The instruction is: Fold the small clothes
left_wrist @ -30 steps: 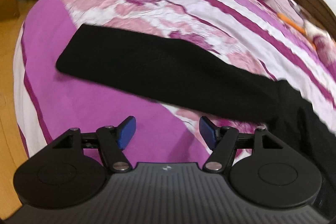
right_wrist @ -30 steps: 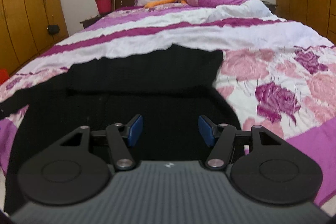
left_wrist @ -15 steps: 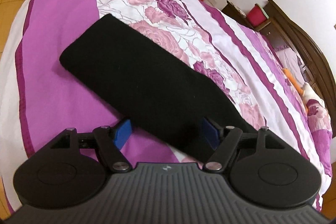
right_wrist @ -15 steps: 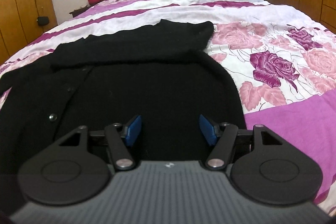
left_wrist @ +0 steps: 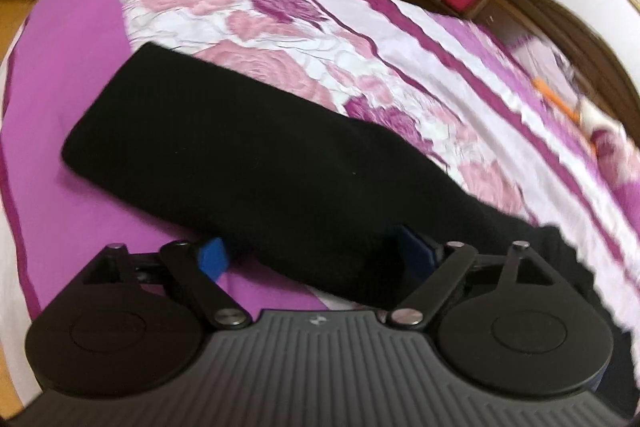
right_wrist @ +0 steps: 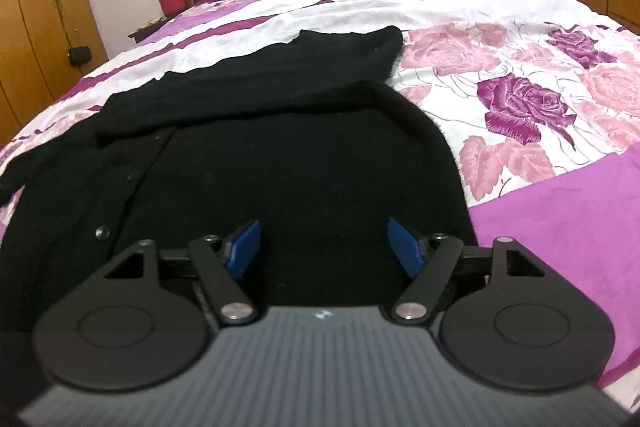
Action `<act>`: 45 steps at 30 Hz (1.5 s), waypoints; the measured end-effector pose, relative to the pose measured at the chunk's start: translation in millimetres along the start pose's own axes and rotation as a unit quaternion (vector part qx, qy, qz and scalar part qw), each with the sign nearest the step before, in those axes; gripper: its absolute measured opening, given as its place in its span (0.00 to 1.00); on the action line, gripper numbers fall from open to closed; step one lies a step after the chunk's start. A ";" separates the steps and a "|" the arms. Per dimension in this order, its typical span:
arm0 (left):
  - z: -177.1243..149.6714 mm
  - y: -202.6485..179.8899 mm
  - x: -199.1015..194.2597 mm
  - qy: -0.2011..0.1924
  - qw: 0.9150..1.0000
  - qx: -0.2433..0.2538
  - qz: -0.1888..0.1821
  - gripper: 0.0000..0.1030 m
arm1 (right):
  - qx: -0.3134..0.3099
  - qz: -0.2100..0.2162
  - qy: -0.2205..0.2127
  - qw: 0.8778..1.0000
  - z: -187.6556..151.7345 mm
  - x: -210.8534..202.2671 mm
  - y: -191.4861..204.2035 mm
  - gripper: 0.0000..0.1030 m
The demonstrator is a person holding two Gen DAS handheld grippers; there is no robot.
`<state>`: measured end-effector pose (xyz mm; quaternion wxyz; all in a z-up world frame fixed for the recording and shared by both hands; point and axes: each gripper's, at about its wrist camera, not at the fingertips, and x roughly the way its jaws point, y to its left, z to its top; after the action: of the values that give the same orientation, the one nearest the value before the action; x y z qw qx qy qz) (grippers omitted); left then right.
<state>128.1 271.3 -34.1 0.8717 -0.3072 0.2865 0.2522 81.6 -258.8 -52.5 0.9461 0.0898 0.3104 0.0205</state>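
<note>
Since both my left gripper (left_wrist: 312, 255) and right gripper (right_wrist: 322, 247) stood spread over the black cardigan (right_wrist: 256, 163), lower frame centre, I feared pinching one layer would drag it.

The left gripper (left_wrist: 316, 255) has closed in on the black sleeve (left_wrist: 240, 155), which now lies between its spread fingers. The right gripper (right_wrist: 324, 247) has dropped nearer the cardigan (right_wrist: 288, 163).
</note>
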 end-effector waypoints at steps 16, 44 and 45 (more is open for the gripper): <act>17.0 -32.1 -41.3 -0.090 0.989 0.082 -0.078 0.10 | -0.003 0.011 -0.022 1.000 -5.7 -12.1 2.2 0.73; -95.1 -253.0 -93.0 -0.040 0.912 0.304 -0.273 0.09 | 0.010 0.028 -0.051 0.998 -2.0 -37.9 -8.5 0.73; -102.6 -255.7 -86.9 -0.032 0.911 0.309 -0.272 0.09 | 0.011 0.027 -0.050 0.998 -2.4 -37.6 -10.0 0.73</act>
<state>188.6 3.7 56.4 0.9668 -0.0801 0.2272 -0.0859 49.7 -271.8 -34.3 0.9585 0.1093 0.2605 0.0382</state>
